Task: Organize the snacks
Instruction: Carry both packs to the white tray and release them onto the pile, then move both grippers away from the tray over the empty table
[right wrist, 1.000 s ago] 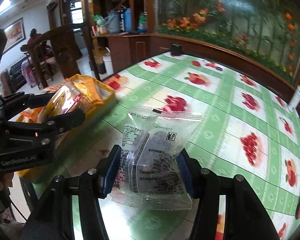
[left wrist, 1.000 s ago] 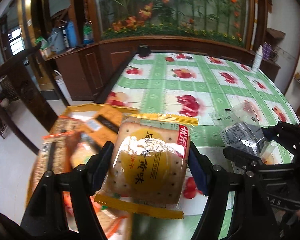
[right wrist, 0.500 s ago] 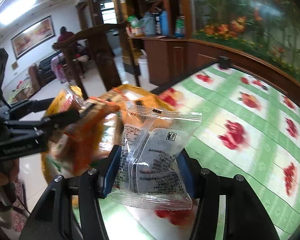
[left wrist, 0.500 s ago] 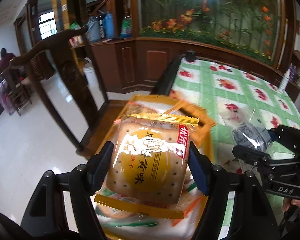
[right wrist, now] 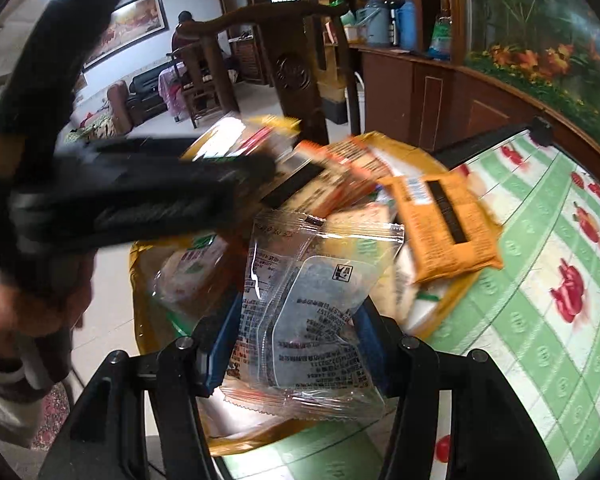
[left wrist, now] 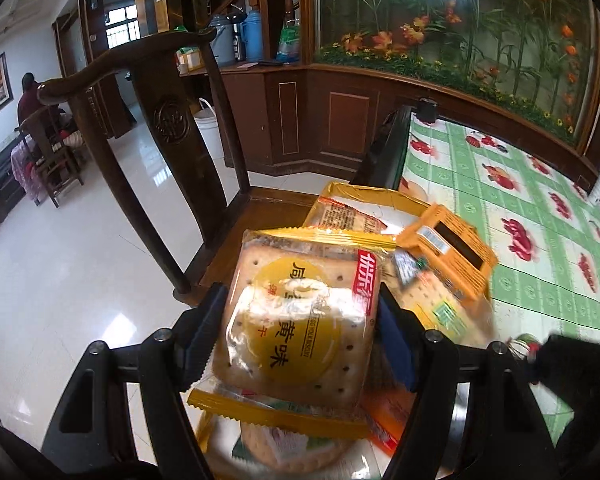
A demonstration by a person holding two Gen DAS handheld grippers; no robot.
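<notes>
1. Hovering over the tray (left wrist: 374,194), the left gripper (left wrist: 300,330) has its fingers clenched on a biscuit pack (left wrist: 300,320), upright, face to the camera, seals top and bottom.
2. Just right, nearer the bench (right wrist: 540,300), the right gripper (right wrist: 296,328) grasps a clear packet (right wrist: 312,320), long axis pointing away, with the tray (right wrist: 140,320) directly below.

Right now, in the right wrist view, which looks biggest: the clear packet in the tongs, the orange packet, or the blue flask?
1. Clear packet, though nearness inflates it.
2. Orange packet.
3. Blue flask, far off.
</notes>
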